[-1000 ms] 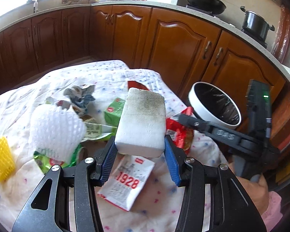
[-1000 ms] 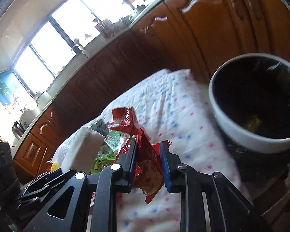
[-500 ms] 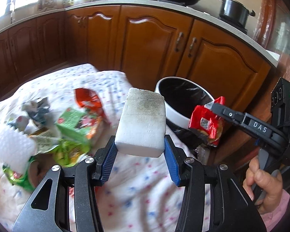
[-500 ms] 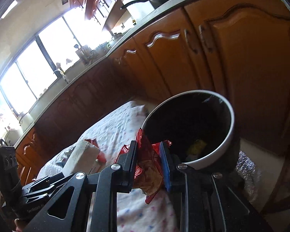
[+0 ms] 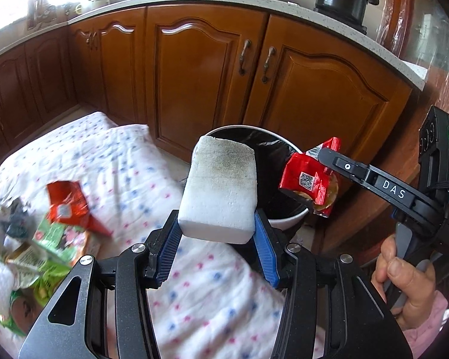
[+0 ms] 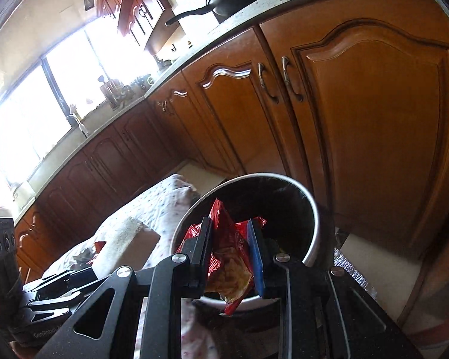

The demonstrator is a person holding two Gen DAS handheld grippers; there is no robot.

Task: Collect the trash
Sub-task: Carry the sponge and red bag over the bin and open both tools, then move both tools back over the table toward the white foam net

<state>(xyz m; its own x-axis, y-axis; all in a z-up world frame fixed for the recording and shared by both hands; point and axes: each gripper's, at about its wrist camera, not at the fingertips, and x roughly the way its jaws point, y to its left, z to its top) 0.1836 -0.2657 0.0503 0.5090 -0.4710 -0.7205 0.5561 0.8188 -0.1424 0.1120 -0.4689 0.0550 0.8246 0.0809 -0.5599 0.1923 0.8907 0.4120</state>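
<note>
My left gripper (image 5: 217, 232) is shut on a white foam block (image 5: 221, 185) with a dirty grey top, held over the table's right end, just short of the bin (image 5: 287, 221). The bin is round and white with a black liner, and stands on the floor past the table edge. My right gripper (image 6: 230, 240) is shut on a crumpled red snack wrapper (image 6: 229, 257) and holds it over the bin's (image 6: 312, 209) mouth. In the left wrist view the same red wrapper (image 5: 309, 179) hangs from the right gripper (image 5: 323, 154) above the bin's right side.
The table has a white cloth with pink and blue dots (image 5: 128, 161). Red and green wrappers (image 5: 63, 221) and other litter lie at its left end. Brown kitchen cabinets (image 5: 200, 71) stand close behind the bin. A person's hand (image 5: 404, 281) holds the right gripper's handle.
Both grippers have swung to the right, from over the litter on the table toward the bin. The red wrapper now hangs over the bin's mouth, and the foam block has come up to its rim.
</note>
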